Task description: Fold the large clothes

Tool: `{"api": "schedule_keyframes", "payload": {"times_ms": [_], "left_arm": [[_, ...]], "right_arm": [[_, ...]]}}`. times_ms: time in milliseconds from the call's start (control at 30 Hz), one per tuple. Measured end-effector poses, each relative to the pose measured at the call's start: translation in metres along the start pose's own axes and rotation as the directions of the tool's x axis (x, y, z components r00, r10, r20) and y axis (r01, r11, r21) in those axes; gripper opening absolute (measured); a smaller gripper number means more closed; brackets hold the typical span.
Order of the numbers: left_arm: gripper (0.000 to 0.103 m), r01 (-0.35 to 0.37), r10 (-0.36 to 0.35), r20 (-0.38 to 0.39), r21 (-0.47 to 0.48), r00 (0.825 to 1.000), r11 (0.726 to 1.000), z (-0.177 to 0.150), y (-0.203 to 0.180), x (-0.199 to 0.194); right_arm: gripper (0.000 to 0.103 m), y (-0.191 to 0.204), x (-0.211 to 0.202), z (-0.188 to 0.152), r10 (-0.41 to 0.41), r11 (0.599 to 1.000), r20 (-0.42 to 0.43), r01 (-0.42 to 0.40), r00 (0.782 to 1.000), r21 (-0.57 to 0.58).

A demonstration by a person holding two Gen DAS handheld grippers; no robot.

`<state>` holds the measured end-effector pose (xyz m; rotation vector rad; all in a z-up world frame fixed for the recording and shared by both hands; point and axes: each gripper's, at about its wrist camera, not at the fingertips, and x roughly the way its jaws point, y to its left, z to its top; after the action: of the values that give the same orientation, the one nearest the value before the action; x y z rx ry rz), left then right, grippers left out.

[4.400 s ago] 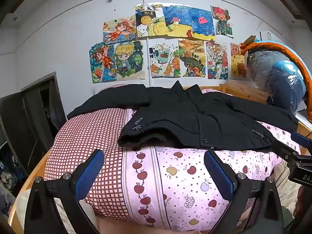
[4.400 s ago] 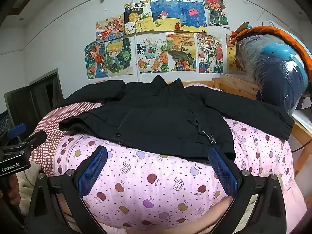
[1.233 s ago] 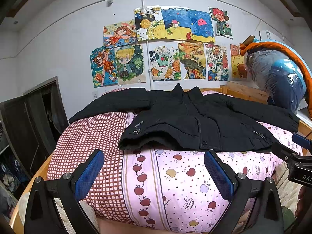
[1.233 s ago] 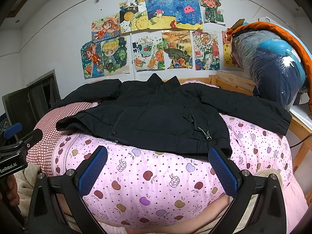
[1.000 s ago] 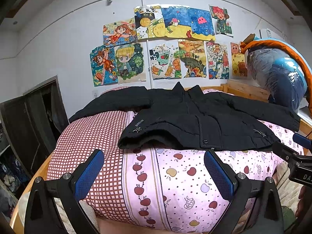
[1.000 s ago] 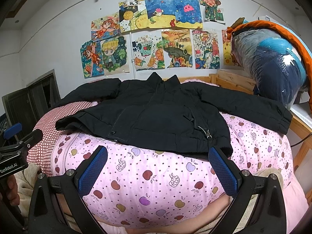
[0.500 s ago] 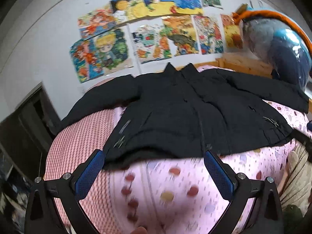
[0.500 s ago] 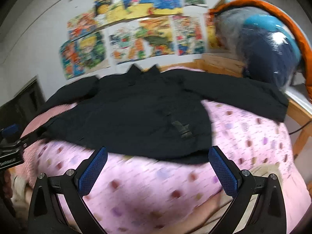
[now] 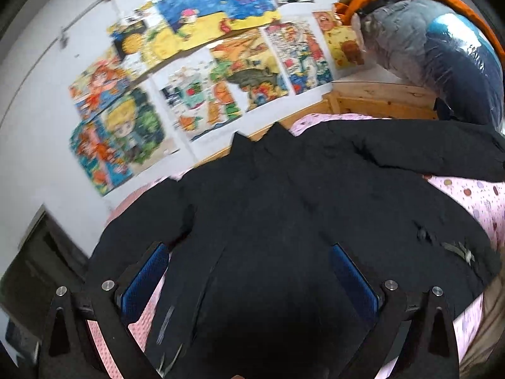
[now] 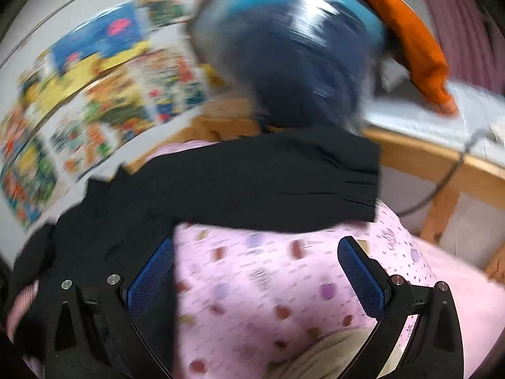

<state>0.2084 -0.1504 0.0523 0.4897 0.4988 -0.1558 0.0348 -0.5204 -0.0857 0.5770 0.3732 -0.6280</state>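
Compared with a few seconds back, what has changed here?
Both claws have moved in from the bed's near edge: the left claw now hangs open over the black jacket body, the right claw has swung toward its right sleeve. Nothing is gripped. The jacket lies spread flat on the pink quilt as before.

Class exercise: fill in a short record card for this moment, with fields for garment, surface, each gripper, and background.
garment: black jacket lying flat, sleeves spread, collar toward the wall
surface: pink fruit-print quilt
left gripper: open, over the jacket's lower part, holding nothing
right gripper: open, over the quilt, near the jacket sleeve
background: drawings on the wall; plastic-wrapped bedding bundle
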Motion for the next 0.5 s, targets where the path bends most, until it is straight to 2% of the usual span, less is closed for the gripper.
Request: {"api": "schedule_keyframes", "payload": {"times_ms": [67,200,233,367,433,500], "left_arm": [[0.103,0.035,-0.035,0.000,0.012,0.999,0.999,0.017,-0.009,0.021],[0.103,0.128,-0.128,-0.008,0.029,0.992,0.991,0.051,-0.033,0.070],[0.103,0.178,-0.177,-0.031,0.022,0.984,0.984,0.063,-0.042,0.091],[0.103,0.284,-0.287,-0.114,-0.042,0.951,0.958,0.092,-0.076,0.154],[0.103,0.305,-0.315,-0.148,-0.083,0.938,0.949,0.105,-0.096,0.189],[0.103,0.303,-0.317,-0.169,-0.104,0.933,0.947,0.115,-0.114,0.220]], "right_arm": [[0.102,-0.027,0.018,0.003,-0.006,0.991,-0.012,0.007,1.000,0.134],[0.102,-0.057,0.047,-0.001,-0.002,0.961,-0.031,0.011,1.000,0.276],[0.102,-0.063,0.055,-0.002,0.007,0.952,-0.035,0.004,0.999,0.307],[0.102,-0.071,0.081,-0.014,0.026,0.916,-0.035,-0.010,0.999,0.400],[0.102,-0.069,0.087,-0.020,0.008,0.906,-0.011,-0.003,1.000,0.423],[0.102,-0.067,0.092,-0.021,-0.003,0.894,0.018,-0.005,1.000,0.448]]}}
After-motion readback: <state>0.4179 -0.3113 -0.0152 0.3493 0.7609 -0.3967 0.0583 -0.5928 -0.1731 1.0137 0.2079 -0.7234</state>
